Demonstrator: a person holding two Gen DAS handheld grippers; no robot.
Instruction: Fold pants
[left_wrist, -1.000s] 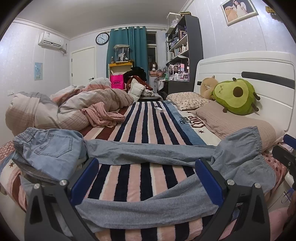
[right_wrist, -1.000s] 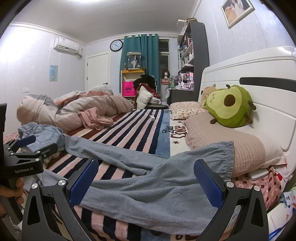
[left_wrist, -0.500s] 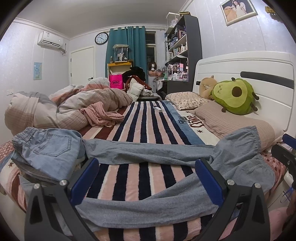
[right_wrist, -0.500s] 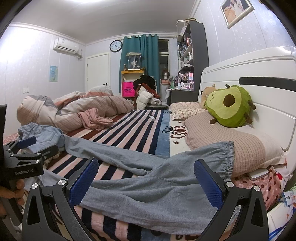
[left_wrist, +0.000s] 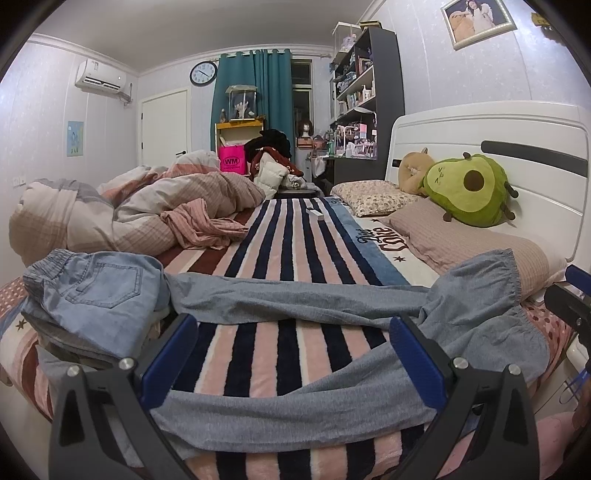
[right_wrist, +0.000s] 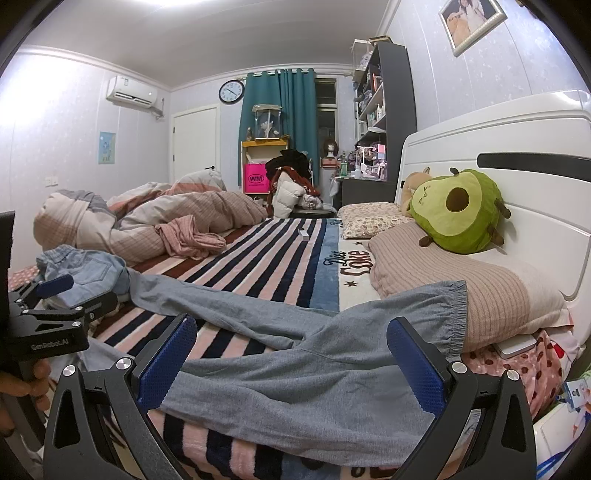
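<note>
Grey pants (left_wrist: 295, 402) spread across striped blanket (left_wrist: 295, 240) — both grippers' jaws released, left gripper (left_wrist: 291, 354), right gripper (right_wrist: 291, 354)

Bedroom, pale walls, lit from the ceiling.

White headboard (left_wrist: 480, 122) at right; bed (left_wrist: 295, 236) covered by a striped blanket, with pillows (right_wrist: 461, 280), an avocado plush (right_wrist: 458, 210) and a crumpled duvet (left_wrist: 122, 210). Far wall: white door (left_wrist: 164, 125), round clock (left_wrist: 203, 73), teal curtain (left_wrist: 255, 77) beside a dark window (left_wrist: 301, 99). Air conditioner (left_wrist: 100, 75) high on the left wall. Dark shelf unit (right_wrist: 384, 107) stands beyond the headboard. Framed picture (right_wrist: 469, 22) hangs above the headboard. Pink bag (left_wrist: 232, 163) under a yellow stand.
</note>
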